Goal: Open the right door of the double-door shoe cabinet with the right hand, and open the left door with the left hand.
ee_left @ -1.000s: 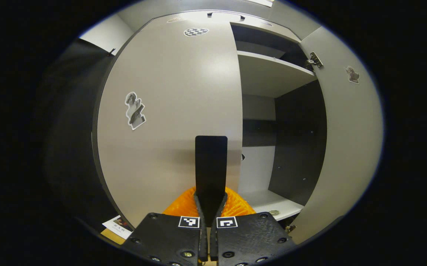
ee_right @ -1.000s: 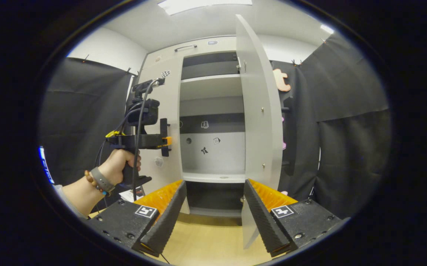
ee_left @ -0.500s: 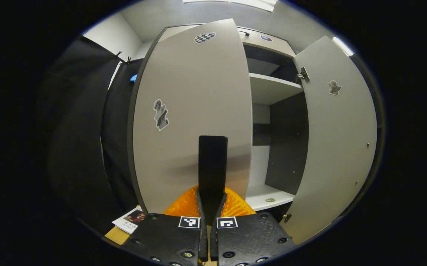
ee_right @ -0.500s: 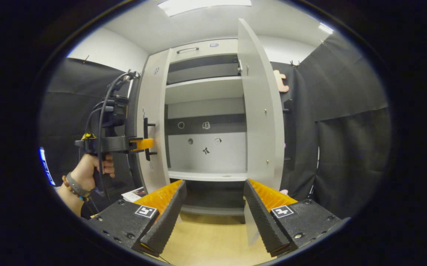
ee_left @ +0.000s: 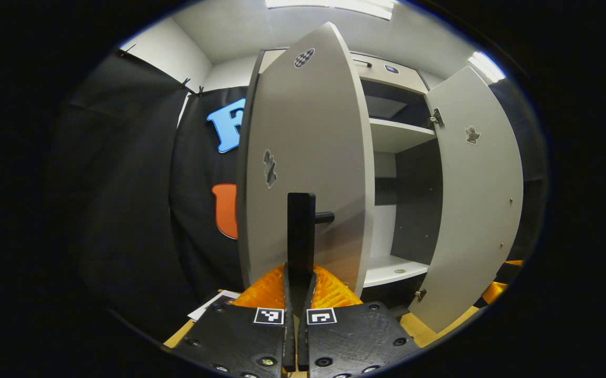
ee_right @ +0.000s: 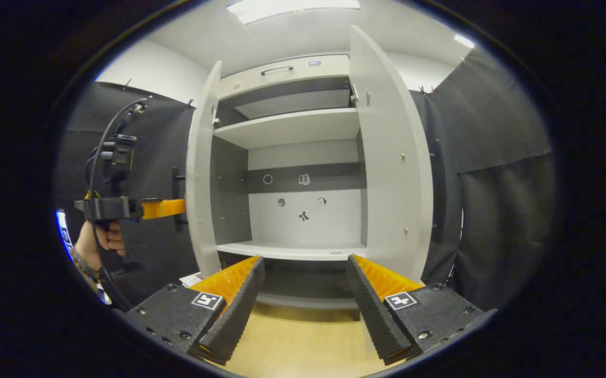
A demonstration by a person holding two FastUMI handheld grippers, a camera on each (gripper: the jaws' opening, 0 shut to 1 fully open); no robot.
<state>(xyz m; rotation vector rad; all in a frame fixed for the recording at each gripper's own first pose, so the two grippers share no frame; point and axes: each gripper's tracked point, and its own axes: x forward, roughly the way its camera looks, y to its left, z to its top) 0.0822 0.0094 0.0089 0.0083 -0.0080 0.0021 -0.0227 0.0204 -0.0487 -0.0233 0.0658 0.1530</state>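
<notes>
While the left gripper [ee_left: 298,294] fingers clamp the black handle [ee_left: 301,231] of the left door [ee_left: 308,157], already swung wide from the cabinet [ee_right: 303,126], over-pulling could strain hinges or slip the grip. Right gripper [ee_right: 303,294] gapes empty near the open right door [ee_right: 392,157].

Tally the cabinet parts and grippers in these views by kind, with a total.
Doors: 2, left door and right door, both swung open
Handles: 1, black handle on the left door
Grippers: 2, left gripper shut on the handle, right gripper open
Total: 5
</notes>
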